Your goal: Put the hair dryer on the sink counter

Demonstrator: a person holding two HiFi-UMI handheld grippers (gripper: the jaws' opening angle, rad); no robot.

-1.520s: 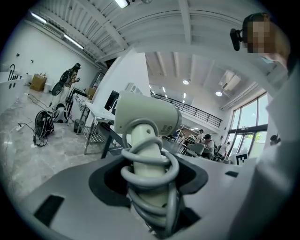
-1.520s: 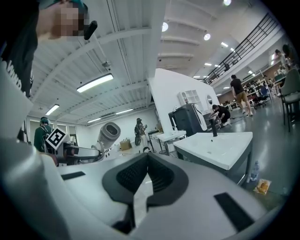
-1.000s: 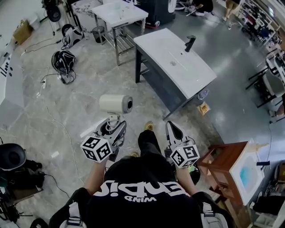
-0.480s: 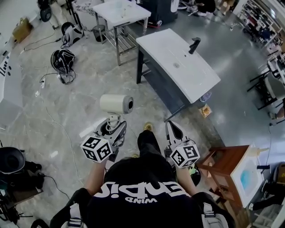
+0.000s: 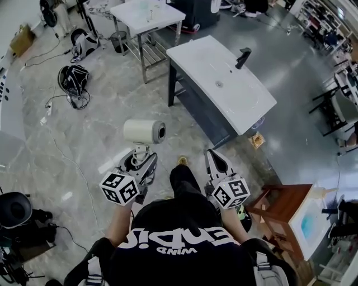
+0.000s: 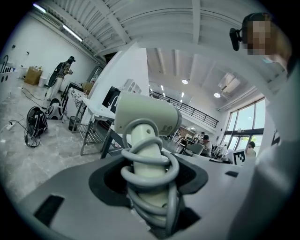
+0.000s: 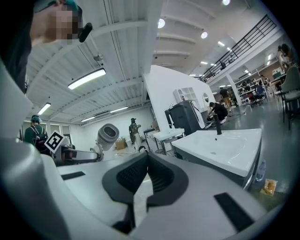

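A white hair dryer (image 5: 144,131) stands upright in my left gripper (image 5: 141,160), barrel on top with its nozzle facing right. In the left gripper view the jaws are shut on the dryer's handle (image 6: 147,154), which has its grey cord wound round it. My right gripper (image 5: 216,160) is held alongside at the same height, its jaws shut with nothing between them (image 7: 144,171). The white sink counter (image 5: 193,56) with a black faucet (image 5: 241,56) stands ahead and to the right on a dark frame. It also shows in the right gripper view, sink counter (image 7: 220,147).
A white table on a metal frame (image 5: 146,14) stands beyond the sink counter. A black bag (image 5: 74,78) and cables lie on the marble floor to the left. A wooden stand with a basin (image 5: 285,215) is close on the right. People stand in the distance.
The floor and the sink counter have shifted slightly in the head view as both grippers travel forward together. The dryer sits in the left jaws as before.
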